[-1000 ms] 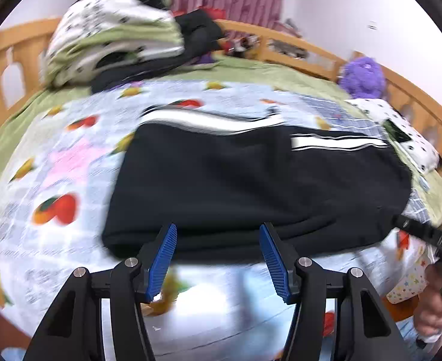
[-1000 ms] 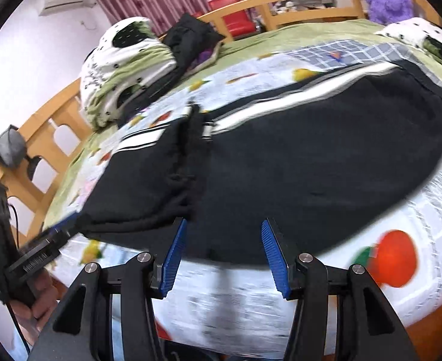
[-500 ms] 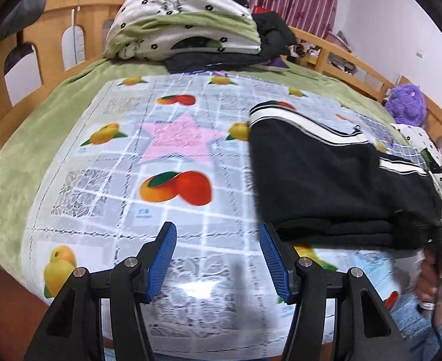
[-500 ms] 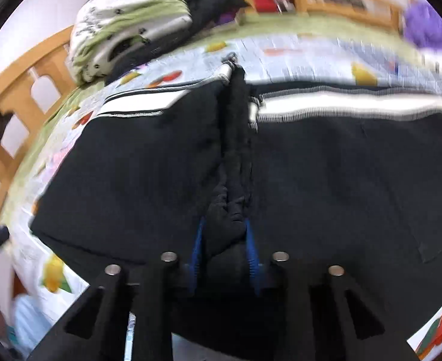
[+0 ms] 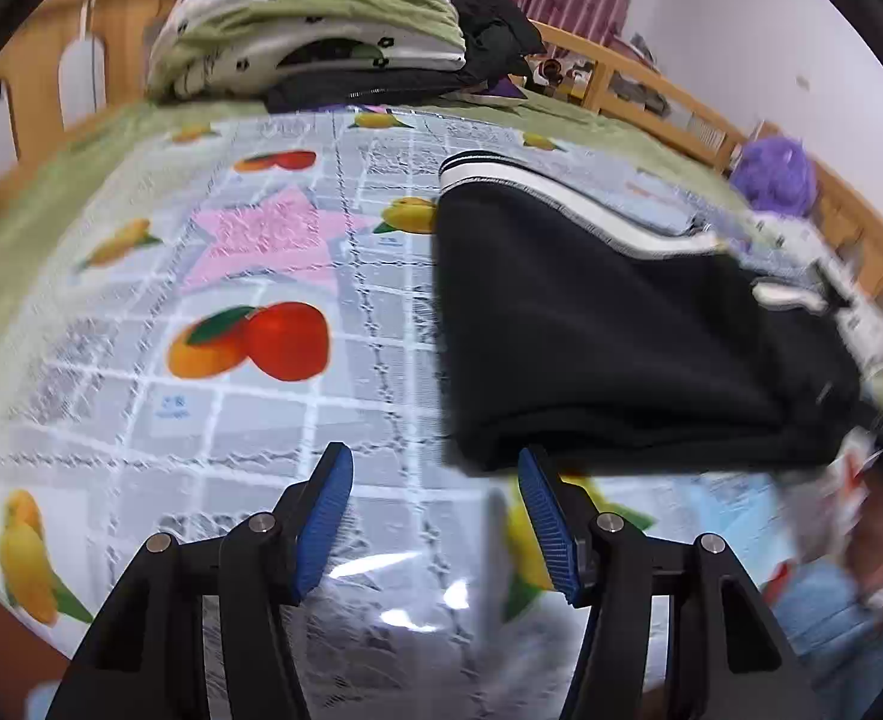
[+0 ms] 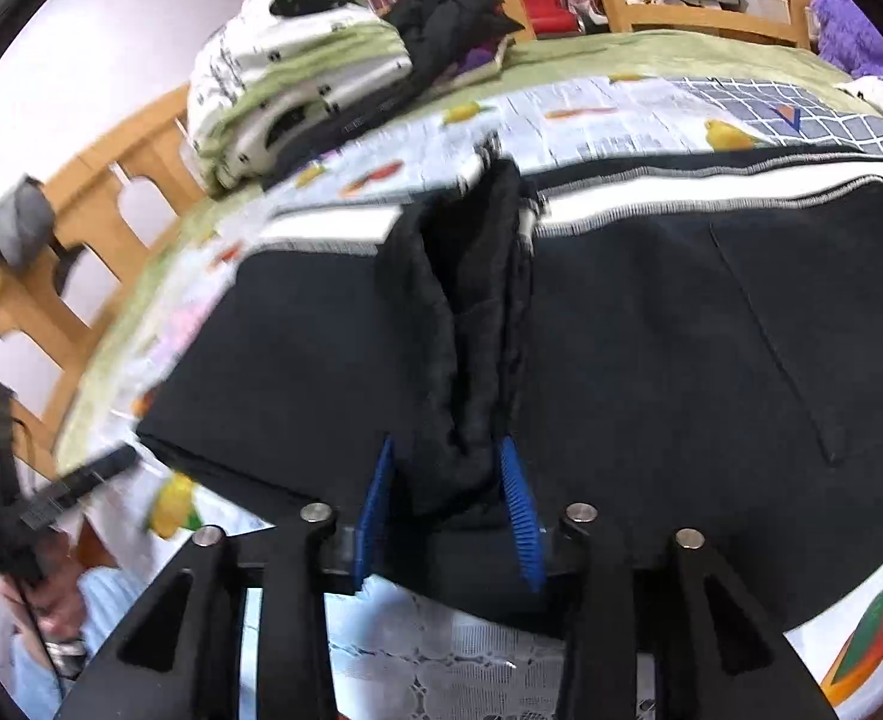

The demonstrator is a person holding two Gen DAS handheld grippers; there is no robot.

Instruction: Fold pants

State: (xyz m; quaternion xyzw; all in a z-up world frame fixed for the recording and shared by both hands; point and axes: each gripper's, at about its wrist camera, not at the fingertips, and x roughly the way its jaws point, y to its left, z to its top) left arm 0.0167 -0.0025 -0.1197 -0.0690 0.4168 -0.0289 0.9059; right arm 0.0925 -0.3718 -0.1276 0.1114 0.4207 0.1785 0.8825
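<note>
Black pants (image 6: 651, 330) with white side stripes lie folded on a fruit-print sheet (image 5: 231, 330) on the bed. A raised ridge of black cloth (image 6: 465, 360) runs up the middle of them. My right gripper (image 6: 447, 480) straddles the near end of that ridge. Its jaws are opening, and the bunched cloth stands loosely between the blue pads. In the left wrist view the pants (image 5: 609, 324) lie to the right. My left gripper (image 5: 435, 468) hangs open over bare sheet beside their near left corner, with nothing between its fingers.
A pile of folded bedding (image 5: 309, 30) and dark clothes sits at the head of the bed. Wooden rails (image 6: 111, 198) run along the bed's sides. A purple plush toy (image 5: 771, 174) lies at the far right. A person's hand (image 6: 51, 600) shows at lower left.
The left gripper swung from in front of the pants to the bare sheet at their left end. The right gripper pinched a ridge of cloth, and its pads have since spread wider.
</note>
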